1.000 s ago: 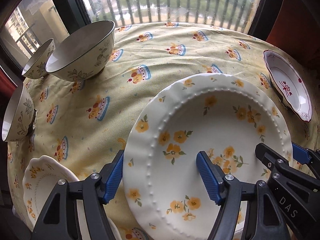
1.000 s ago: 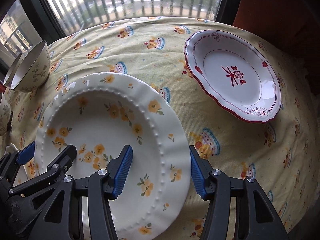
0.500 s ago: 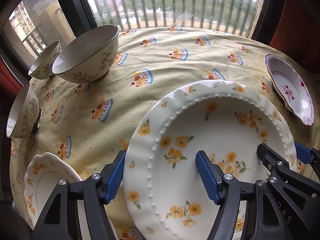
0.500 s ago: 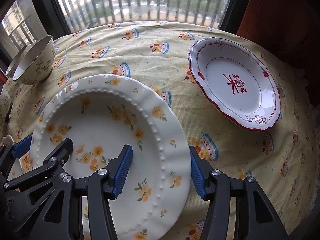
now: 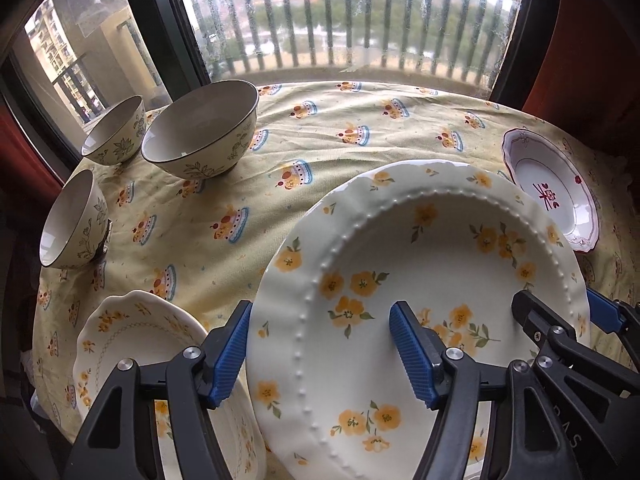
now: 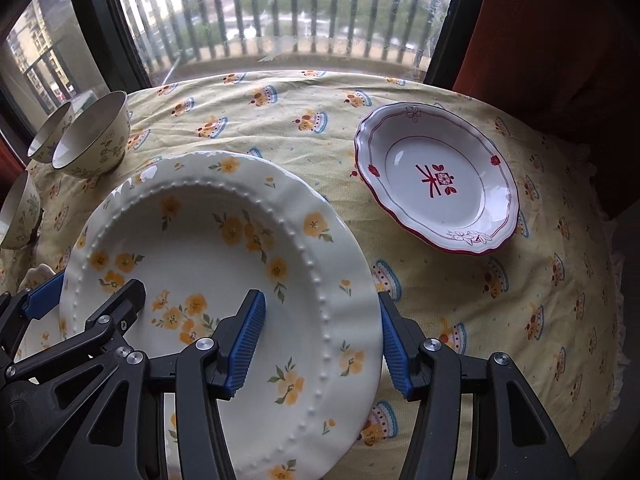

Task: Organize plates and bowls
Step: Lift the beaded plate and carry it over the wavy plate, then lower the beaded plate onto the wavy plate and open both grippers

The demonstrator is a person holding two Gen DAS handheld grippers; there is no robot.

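Observation:
A large cream plate with yellow flowers (image 5: 432, 280) (image 6: 208, 248) is held up off the table by both grippers. My left gripper (image 5: 320, 352) is shut on its left rim. My right gripper (image 6: 320, 344) is shut on its right rim. A smaller cream scalloped plate (image 5: 132, 332) lies on the table under the left gripper. A white plate with a red rim (image 5: 556, 192) (image 6: 436, 184) lies at the right. Three leaf-patterned bowls stand at the left: a large one (image 5: 200, 136) (image 6: 92, 140), a small one behind it (image 5: 116, 132) and one nearer (image 5: 74, 228).
A round table with a yellow tablecloth printed with cakes (image 5: 320, 168) (image 6: 500, 300) stands against a window with railings (image 5: 340, 32). A dark red curtain (image 6: 560, 40) hangs at the right, beyond the table's edge.
Both grippers have lifted the large flowered plate higher and drawn back from the table. More of the window and of the small scalloped plate shows now.

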